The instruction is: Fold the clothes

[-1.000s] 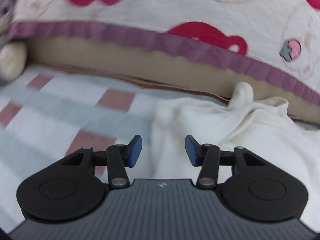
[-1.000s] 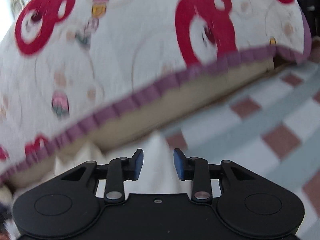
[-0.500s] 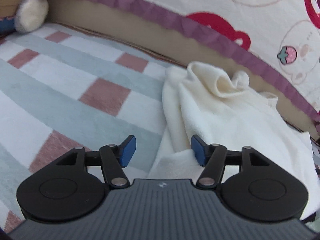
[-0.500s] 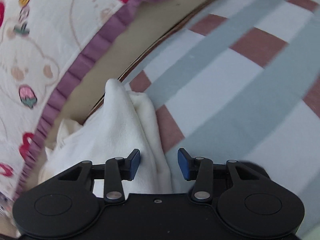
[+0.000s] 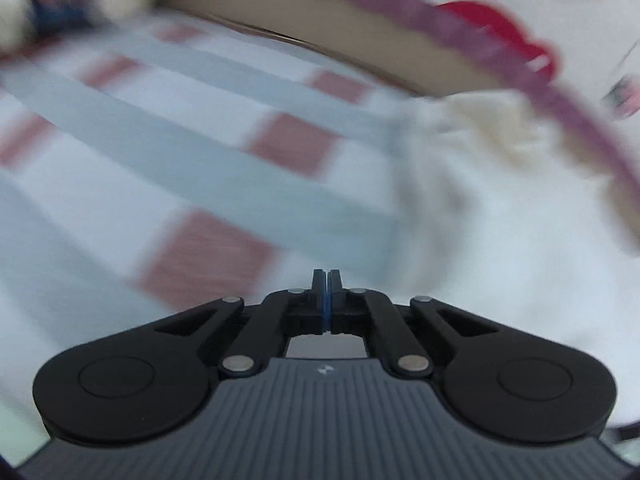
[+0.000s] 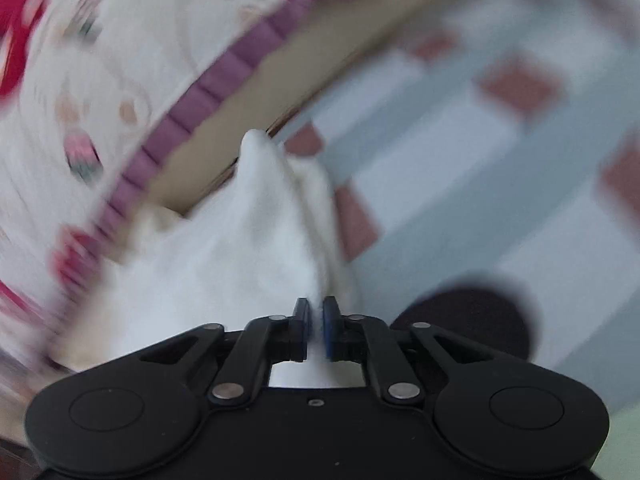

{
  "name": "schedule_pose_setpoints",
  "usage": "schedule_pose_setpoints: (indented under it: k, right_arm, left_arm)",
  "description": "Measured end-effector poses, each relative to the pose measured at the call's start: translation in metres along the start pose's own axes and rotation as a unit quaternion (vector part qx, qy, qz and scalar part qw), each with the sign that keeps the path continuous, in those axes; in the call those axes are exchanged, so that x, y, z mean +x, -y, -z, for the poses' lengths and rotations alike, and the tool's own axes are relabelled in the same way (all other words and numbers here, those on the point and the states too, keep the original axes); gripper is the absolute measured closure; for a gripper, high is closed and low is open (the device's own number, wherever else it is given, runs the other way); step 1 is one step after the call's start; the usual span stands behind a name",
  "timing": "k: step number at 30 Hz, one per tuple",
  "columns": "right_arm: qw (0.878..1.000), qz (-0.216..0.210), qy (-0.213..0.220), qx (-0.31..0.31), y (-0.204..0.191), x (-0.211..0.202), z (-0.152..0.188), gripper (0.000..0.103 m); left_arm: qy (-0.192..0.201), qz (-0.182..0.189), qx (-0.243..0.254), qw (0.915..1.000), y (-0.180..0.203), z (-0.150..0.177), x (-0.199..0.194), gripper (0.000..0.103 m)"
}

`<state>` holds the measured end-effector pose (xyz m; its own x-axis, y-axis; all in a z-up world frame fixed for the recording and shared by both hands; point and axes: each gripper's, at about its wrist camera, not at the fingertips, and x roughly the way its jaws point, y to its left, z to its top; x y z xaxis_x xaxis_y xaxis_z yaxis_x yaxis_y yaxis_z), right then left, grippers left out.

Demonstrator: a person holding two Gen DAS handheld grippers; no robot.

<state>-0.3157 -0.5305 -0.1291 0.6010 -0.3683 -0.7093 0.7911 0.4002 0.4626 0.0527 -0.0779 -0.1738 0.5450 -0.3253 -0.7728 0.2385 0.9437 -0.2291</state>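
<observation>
Both jaw pairs have just closed | left gripper point(image 5: 327, 276) pinched empty beside white garment point(image 5: 500, 240) | right gripper point(image 6: 316, 304) clamps garment fold

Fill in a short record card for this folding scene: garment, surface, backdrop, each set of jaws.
garment: cream-white cloth, crumpled in a heap
surface: checked blanket in grey, white and dusty red
backdrop: bear-print quilt with purple trim
left gripper: jaws have just closed, nothing seen between them
right gripper: jaws have just closed, pinching a fold of the cloth
</observation>
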Motion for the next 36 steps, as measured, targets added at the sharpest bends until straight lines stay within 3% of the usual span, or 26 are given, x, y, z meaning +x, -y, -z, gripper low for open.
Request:
schedule_pose_setpoints:
  k: [2, 5, 6, 8, 10, 11, 14, 15, 19, 22, 23, 25, 26, 27, 31, 34, 36]
  right_arm:
    - [0.997, 0.044, 0.03, -0.052, -0.016, -0.007, 0.003, 0.095]
    - [0.987, 0.123, 0.075, -0.078, -0.027, -0.02, 0.003, 0.091]
    - [0.985, 0.131, 0.093, -0.071, -0.026, -0.03, 0.001, 0.085]
    - [0.987, 0.101, 0.121, -0.026, -0.022, -0.052, -0.004, 0.083]
    - [0.986, 0.047, 0.141, 0.07, -0.014, -0.07, 0.0, 0.057]
    - [0.983, 0.025, 0.146, 0.112, -0.012, -0.073, 0.007, 0.052]
    - [0.966, -0.032, 0.142, 0.212, -0.014, -0.068, 0.039, 0.051]
    - [0.966, -0.04, 0.133, 0.219, -0.018, -0.066, 0.049, 0.05]
    - [0.98, -0.03, 0.074, 0.181, -0.037, -0.062, 0.082, 0.05]
    - [0.98, -0.071, 0.038, 0.184, -0.036, -0.061, 0.095, 0.05]
    - [0.98, -0.093, 0.015, 0.175, -0.037, -0.058, 0.095, 0.05]
    - [0.98, -0.122, -0.019, 0.158, -0.038, -0.057, 0.094, 0.05]
    - [0.979, -0.13, -0.03, 0.153, -0.037, -0.056, 0.093, 0.05]
    - [0.98, -0.124, -0.037, 0.153, -0.034, -0.055, 0.093, 0.048]
    - [0.979, -0.075, -0.047, 0.185, -0.016, -0.048, 0.094, 0.039]
    - [0.974, -0.058, -0.053, 0.214, -0.002, -0.04, 0.092, 0.039]
    - [0.974, -0.04, -0.053, 0.216, 0.002, -0.038, 0.094, 0.038]
  left_arm:
    - [-0.009, -0.006, -0.006, 0.9999, -0.007, 0.005, -0.003, 0.098]
    - [0.004, 0.09, -0.077, 0.9929, -0.02, 0.015, -0.021, 0.069]
    - [0.013, 0.101, -0.086, 0.9911, -0.02, 0.02, -0.025, 0.06]
    - [0.017, 0.115, -0.081, 0.9899, -0.015, 0.025, -0.03, 0.056]
    - [0.003, 0.142, -0.08, 0.9867, -0.013, 0.027, -0.028, 0.055]
    - [-0.006, 0.157, -0.084, 0.984, -0.012, 0.028, -0.026, 0.051]
    - [-0.039, 0.201, -0.131, 0.9701, -0.015, 0.032, -0.019, 0.048]
    - [-0.046, 0.207, -0.141, 0.9671, -0.015, 0.033, -0.02, 0.048]
    - [-0.044, 0.213, -0.132, 0.9671, -0.008, 0.037, -0.024, 0.044]
    - [-0.05, 0.196, -0.141, 0.9691, -0.004, 0.035, -0.014, 0.043]
    - [-0.055, 0.177, -0.134, 0.9734, 0.0, 0.033, -0.011, 0.043]
    - [-0.054, 0.106, -0.064, 0.9908, 0.016, 0.027, -0.014, 0.049]
    - [-0.038, 0.105, -0.035, 0.9931, 0.024, 0.026, -0.017, 0.046]
    - [-0.027, 0.106, -0.014, 0.9939, 0.031, 0.025, -0.02, 0.045]
    - [-0.053, 0.124, -0.047, 0.9898, 0.039, 0.024, -0.006, 0.043]
    - [-0.045, 0.119, -0.056, 0.9903, 0.044, 0.02, 0.004, 0.036]
    - [-0.052, 0.114, -0.053, 0.9907, 0.047, 0.008, 0.009, 0.039]
